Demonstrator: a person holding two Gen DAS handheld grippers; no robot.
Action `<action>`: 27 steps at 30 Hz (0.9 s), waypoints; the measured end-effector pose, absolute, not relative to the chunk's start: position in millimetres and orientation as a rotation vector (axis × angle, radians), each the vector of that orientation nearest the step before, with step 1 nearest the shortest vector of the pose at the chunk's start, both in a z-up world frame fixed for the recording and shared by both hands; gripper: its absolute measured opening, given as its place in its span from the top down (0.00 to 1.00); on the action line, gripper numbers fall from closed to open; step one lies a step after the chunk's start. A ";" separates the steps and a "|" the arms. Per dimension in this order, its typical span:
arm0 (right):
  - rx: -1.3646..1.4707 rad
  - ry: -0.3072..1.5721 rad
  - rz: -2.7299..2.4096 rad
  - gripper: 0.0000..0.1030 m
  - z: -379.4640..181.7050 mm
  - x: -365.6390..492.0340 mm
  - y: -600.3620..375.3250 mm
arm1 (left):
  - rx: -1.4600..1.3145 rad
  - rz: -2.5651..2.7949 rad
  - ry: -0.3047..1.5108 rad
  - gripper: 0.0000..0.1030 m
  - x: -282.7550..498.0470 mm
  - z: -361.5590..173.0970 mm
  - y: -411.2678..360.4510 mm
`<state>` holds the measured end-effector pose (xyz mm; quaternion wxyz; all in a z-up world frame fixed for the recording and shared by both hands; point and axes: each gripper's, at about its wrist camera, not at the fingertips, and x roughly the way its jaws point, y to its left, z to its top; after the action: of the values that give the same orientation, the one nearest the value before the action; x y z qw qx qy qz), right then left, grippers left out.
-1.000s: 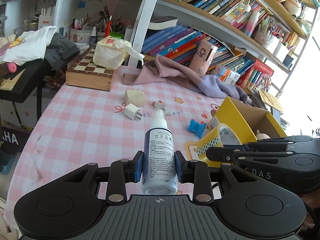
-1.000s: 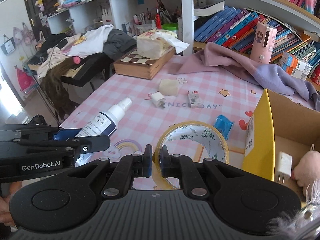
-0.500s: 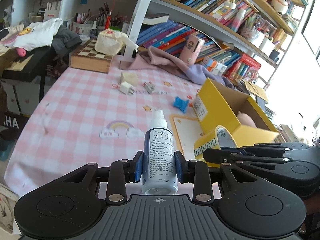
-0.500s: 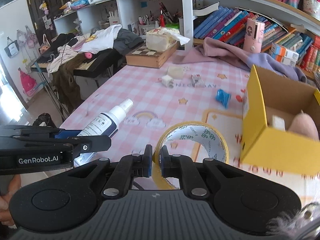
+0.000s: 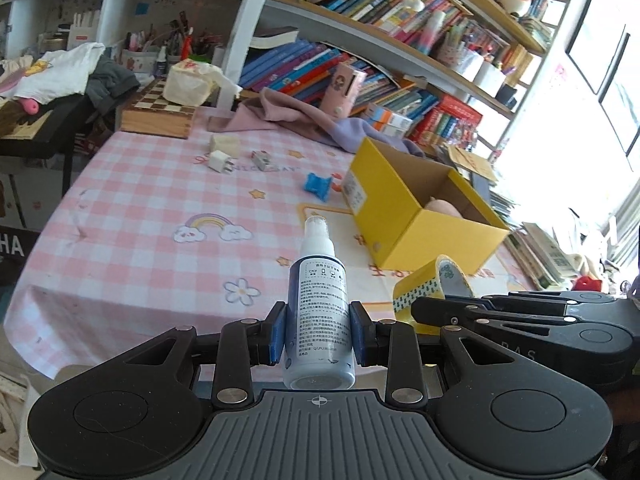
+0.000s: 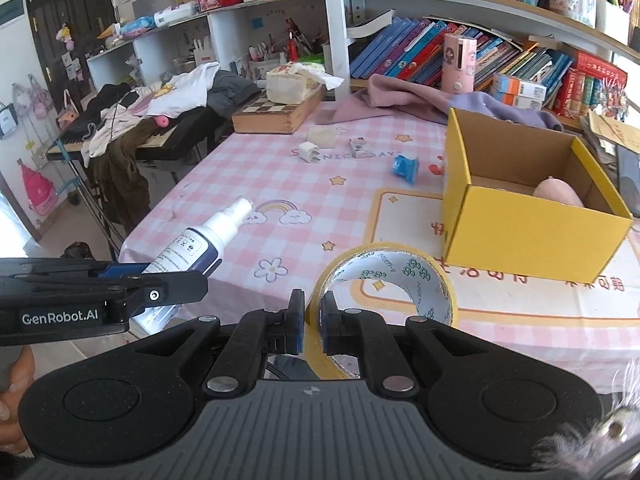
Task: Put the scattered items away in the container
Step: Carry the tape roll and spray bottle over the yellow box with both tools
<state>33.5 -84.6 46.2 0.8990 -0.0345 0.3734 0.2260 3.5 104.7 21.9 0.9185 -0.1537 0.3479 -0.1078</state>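
Pink tablecloth edge below both loads — yellow box (open-topped) ahead.

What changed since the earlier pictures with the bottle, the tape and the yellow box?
Both grippers pulled back from the table: the yellow box and the checked tablecloth look farther off. Unchanged: the left gripper still clamps the spray bottle, and the right gripper still pinches the tape roll.

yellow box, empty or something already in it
Not empty: the open yellow box already holds a pinkish soft item against its far inside wall.
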 end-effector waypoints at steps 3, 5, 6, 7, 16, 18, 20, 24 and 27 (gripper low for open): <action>-0.070 0.781 0.428 0.93 47.4 27.6 -95.8 | -0.325 -0.259 0.719 0.70 4.8 20.7 96.8; -0.065 0.782 0.393 0.93 48.5 24.6 -105.6 | -0.321 -0.288 0.721 0.70 5.4 20.2 89.8; -0.063 0.783 0.377 0.93 48.7 23.2 -110.0 | -0.319 -0.302 0.722 0.70 5.7 19.8 86.4; -0.061 0.785 0.364 0.93 48.6 21.8 -114.1 | -0.317 -0.313 0.722 0.70 5.9 19.8 83.0; -0.021 0.780 0.250 0.93 46.5 4.7 -150.6 | -0.279 -0.435 0.741 0.70 15.6 19.1 45.5; -0.004 0.779 0.218 0.93 46.0 0.8 -160.3 | -0.265 -0.464 0.744 0.70 17.4 19.6 35.3; 0.009 0.781 0.188 0.93 45.5 -3.0 -170.3 | -0.256 -0.491 0.751 0.70 19.4 19.1 25.3; 0.029 0.783 0.129 0.93 44.5 -11.4 -191.1 | -0.238 -0.559 0.770 0.70 25.7 16.3 1.0; 0.057 0.785 0.074 0.93 43.3 -16.8 -209.8 | -0.213 -0.618 0.782 0.70 30.3 15.1 -20.1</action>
<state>-16.8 -209.8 43.3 0.9229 0.0275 0.3824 0.0359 30.3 -20.1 15.1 0.8729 -0.1020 0.3743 -0.2958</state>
